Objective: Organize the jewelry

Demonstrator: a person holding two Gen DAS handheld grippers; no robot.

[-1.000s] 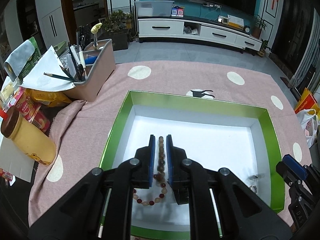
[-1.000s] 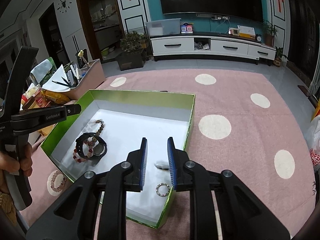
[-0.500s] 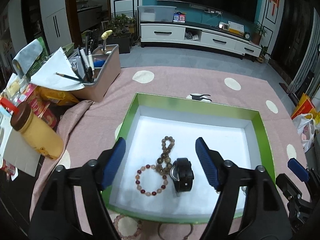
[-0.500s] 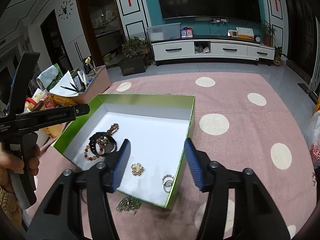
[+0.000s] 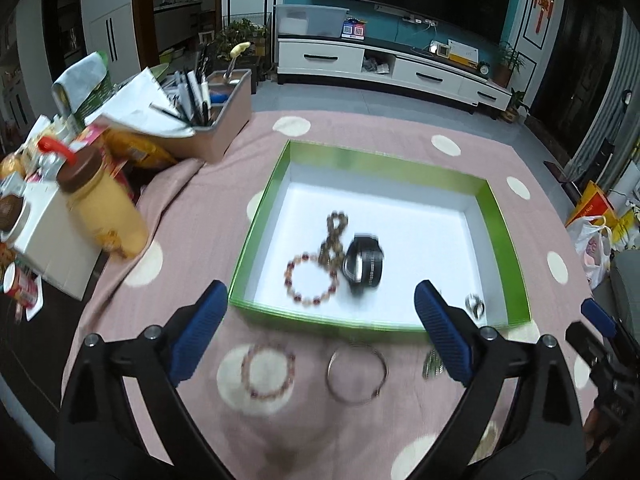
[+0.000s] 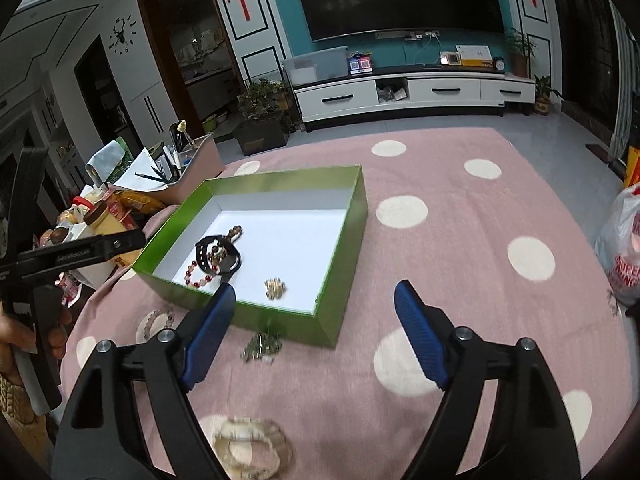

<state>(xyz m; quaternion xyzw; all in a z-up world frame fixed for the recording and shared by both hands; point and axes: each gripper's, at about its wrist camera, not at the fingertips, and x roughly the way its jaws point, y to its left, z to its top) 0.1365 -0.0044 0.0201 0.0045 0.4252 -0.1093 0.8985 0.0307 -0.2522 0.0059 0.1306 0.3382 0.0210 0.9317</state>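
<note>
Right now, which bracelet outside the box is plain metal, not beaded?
The thin silver bangle on the cloth, before the green box; the pink bracelet beside it is beaded.

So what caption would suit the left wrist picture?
Open left gripper hovers before a green box holding beaded bracelets and a watch; a bangle waits outside.

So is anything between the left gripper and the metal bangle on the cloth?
Nothing visible. The left gripper is open and empty, and the metal bangle lies bare on the pink cloth, just outside the green box.
</note>
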